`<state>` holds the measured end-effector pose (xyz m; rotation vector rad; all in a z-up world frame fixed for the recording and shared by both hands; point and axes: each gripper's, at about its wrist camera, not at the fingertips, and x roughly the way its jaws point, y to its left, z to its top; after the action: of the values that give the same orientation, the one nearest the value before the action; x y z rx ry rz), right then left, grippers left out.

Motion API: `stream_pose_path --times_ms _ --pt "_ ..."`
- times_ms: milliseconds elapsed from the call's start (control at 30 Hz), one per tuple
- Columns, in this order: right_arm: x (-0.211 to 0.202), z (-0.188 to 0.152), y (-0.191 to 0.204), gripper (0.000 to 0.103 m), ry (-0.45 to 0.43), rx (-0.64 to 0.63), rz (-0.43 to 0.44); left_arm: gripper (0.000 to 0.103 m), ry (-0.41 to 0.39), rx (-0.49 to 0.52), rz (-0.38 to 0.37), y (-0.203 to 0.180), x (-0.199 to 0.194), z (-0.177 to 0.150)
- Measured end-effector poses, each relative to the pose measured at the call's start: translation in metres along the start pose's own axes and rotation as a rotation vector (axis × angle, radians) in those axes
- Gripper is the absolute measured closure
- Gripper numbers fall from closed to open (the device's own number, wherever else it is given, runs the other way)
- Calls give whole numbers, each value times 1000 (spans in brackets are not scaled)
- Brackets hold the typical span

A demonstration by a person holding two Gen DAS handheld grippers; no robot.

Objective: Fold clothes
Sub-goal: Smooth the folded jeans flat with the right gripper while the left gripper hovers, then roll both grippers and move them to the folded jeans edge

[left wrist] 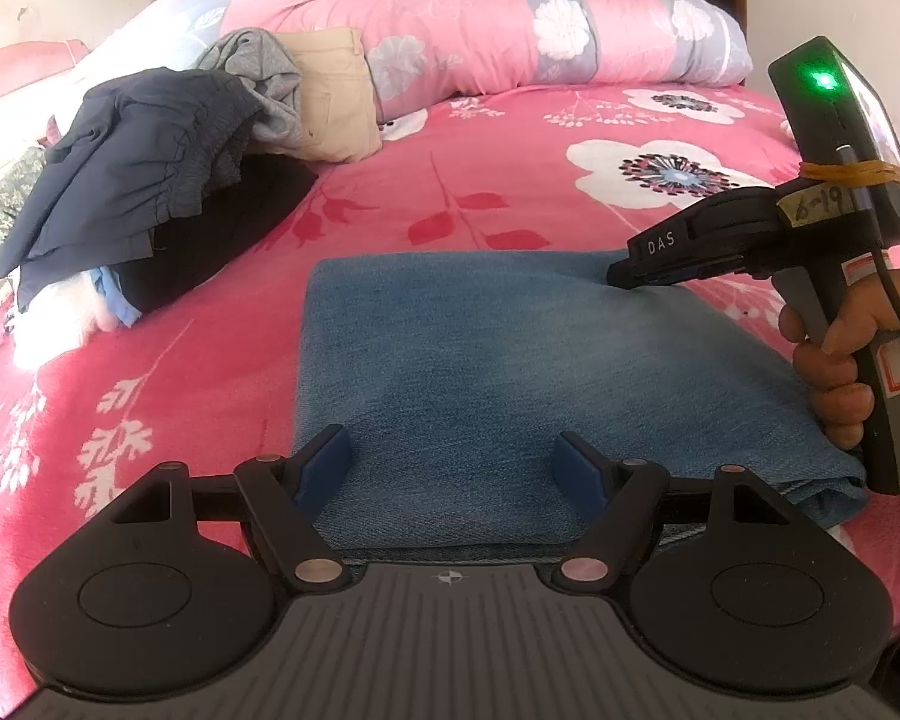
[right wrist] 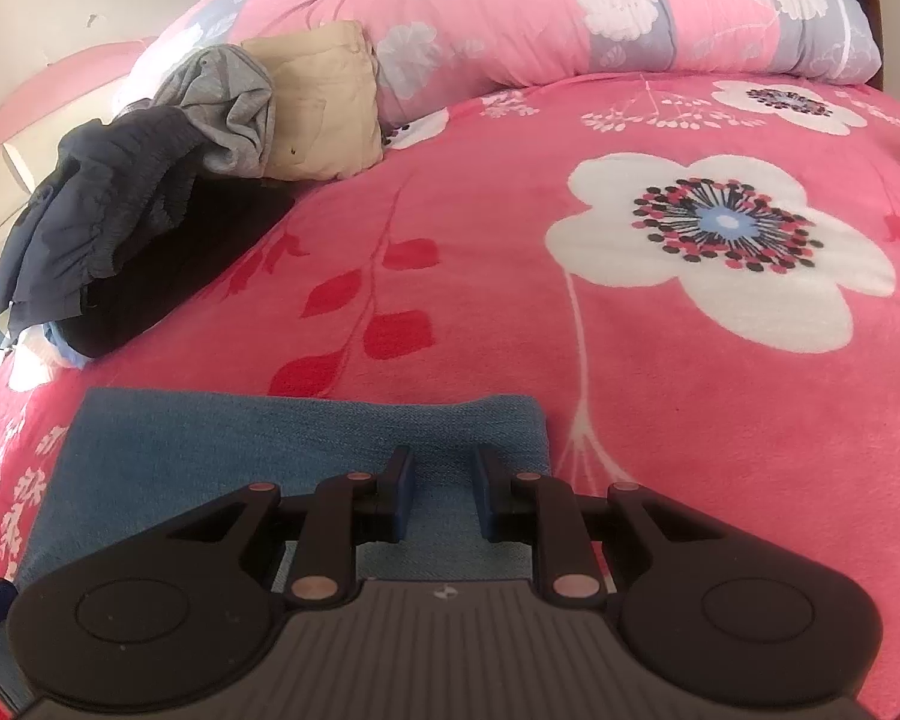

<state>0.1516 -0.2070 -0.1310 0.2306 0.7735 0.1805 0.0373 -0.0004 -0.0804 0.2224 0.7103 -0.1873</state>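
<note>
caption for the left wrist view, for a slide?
Left gripper open over folded jeans on a pink floral bed; right gripper at their far corner, clothes pile behind.

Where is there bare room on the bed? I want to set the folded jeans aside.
Free: the blanket right of the jeans, around the white flower, and the strip between the jeans and the rolled quilt. Crowded: the left side, where the clothes pile lies.
</note>
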Motion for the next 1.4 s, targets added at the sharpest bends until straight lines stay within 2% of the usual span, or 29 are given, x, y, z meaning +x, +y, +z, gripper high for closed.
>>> stream_pose_path --times_ms 267,300,333,533,700,867,967,1000,1033,1100,1233,1400 --pt "-13 1 -10 81 -5 23 19 27 -14 23 -7 2 -9 -7" --pt "-20 1 -17 75 -4 55 12 27 -23 25 -19 5 -12 -11" --pt "-28 1 -25 59 -1 92 2 27 -33 26 -30 7 -15 -15" --pt "-91 -35 -107 59 -31 344 46 23 -68 27 -87 22 -36 -41" --pt "-122 -71 -143 59 -37 464 115 23 -59 -53 -107 39 -47 -51" --pt "-136 -81 -134 56 -69 473 234 23 -96 -133 -119 57 -58 -47" --pt "-136 -80 -124 49 -58 451 280 18 -107 -244 -192 74 -57 -41" --pt "-135 -80 -121 42 -50 446 284 16 -104 -291 -225 81 -54 -40" --pt "-134 -81 -118 38 -42 441 288 14 -100 -338 -257 87 -50 -38" --pt "-133 -83 -114 38 -32 443 307 14 -90 -395 -297 95 -41 -35" --pt "-128 -85 -108 36 7 453 343 14 -75 -453 -336 108 -15 -26" --pt "-116 -82 -95 34 65 441 352 14 21 -543 -453 127 30 -22"
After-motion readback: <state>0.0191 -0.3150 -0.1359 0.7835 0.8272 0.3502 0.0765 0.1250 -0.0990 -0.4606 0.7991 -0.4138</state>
